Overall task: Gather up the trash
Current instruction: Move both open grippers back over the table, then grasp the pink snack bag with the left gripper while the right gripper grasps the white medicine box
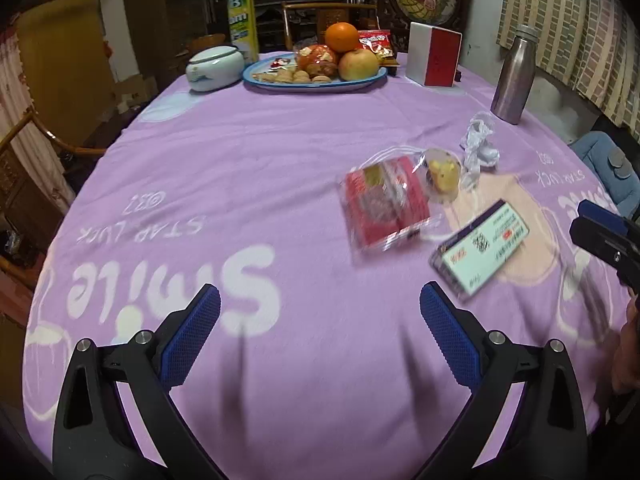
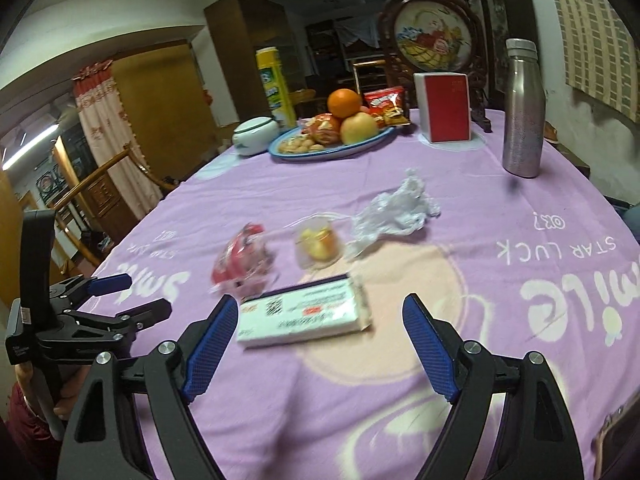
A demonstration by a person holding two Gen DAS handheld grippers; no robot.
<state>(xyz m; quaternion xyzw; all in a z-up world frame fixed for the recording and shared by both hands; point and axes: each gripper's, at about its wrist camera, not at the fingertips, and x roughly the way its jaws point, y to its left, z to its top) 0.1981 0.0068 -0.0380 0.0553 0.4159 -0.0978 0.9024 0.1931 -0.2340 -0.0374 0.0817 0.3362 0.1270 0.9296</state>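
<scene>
— Purple cloth covers your counter, printed with "Smile" and "STAR LUCK". What do you have at the far side?

— At twelve o'clock in your left wrist view sits a blue plate of fruit and nuts with an orange on top. A pale lidded bowl is at eleven, a red and white box at one, a steel bottle at two.

— And the trash?

— All of it lies loose on the cloth, near the middle. In your right wrist view a flat white packet with a printed label lies at twelve o'clock, just ahead of your fingers. Beyond it, a red wrapper is at eleven, a clear wrapper with yellow bits at twelve, and a crumpled clear plastic scrap at one.

— How do your tools stand?

— Your right hand-held gripper is spread wide with nothing between its fingers; the packet lies just past the tips, untouched. Your left hand-held gripper is spread too, over bare cloth, holding nothing. The pictures are blurred, so the finer print cannot be read.
</scene>
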